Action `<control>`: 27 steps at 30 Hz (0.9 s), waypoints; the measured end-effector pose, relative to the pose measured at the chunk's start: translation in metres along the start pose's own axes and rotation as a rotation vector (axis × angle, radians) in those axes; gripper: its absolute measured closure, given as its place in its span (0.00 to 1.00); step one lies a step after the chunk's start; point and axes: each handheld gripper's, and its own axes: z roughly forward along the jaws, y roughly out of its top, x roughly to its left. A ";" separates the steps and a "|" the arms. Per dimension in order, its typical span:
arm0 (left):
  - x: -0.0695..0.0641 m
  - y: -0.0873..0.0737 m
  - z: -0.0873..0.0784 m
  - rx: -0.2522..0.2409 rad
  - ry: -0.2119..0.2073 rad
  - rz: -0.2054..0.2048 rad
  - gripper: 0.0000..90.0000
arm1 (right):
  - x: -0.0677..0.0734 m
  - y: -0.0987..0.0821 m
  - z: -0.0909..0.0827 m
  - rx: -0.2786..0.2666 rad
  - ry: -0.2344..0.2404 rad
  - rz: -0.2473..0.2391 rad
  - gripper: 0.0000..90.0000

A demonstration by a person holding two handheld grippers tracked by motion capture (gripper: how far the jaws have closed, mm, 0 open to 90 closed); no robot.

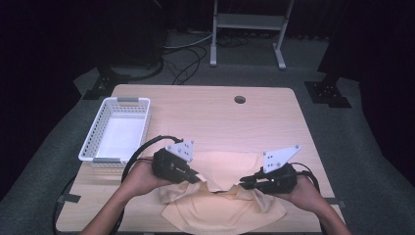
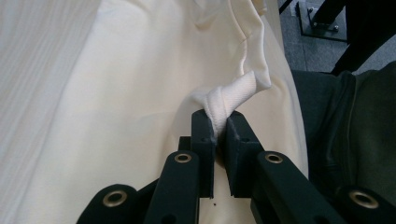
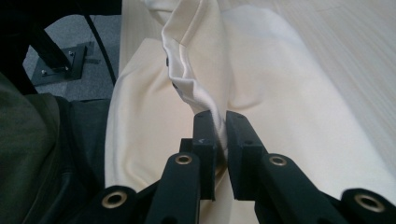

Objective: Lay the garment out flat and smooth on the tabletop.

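the left gripper (image 2: pixel 219 122) has its 2 black jaws closed tight on a twisted fold of the cream cloth (image 2: pixel 116 116), the pinched bit bunching up just past the tips. the right gripper (image 3: pixel 218 122) likewise clamps a pleated edge of the same cloth between its jaws. in the high view the left gripper (image 1: pixel 199 179) and right gripper (image 1: pixel 243 182) face each other, near but apart, each lifting its corner so the cloth (image 1: pixel 222 208) puckers between them while the rest lies spread on the near part of the wooden table (image 1: pixel 210 110). a white plastic basket (image 1: pixel 93 139) sits at the table's left side, well apart from the cloth.
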 end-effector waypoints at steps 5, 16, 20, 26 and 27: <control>0.010 0.006 -0.004 0.000 0.009 0.009 0.92 | -0.009 0.006 -0.002 -0.002 -0.012 -0.006 0.92; 0.034 0.018 -0.012 -0.020 0.025 0.013 0.92 | -0.030 0.022 -0.005 0.001 -0.035 -0.026 0.92; 0.043 0.021 -0.016 -0.028 0.030 0.013 0.92 | -0.038 0.030 -0.006 0.004 -0.043 -0.030 0.92; 0.057 0.024 -0.020 -0.024 0.044 0.009 0.92 | -0.051 0.040 -0.006 0.004 -0.050 -0.044 0.92; 0.059 0.025 -0.021 -0.021 0.047 0.010 0.92 | -0.053 0.041 -0.006 0.004 -0.053 -0.043 0.92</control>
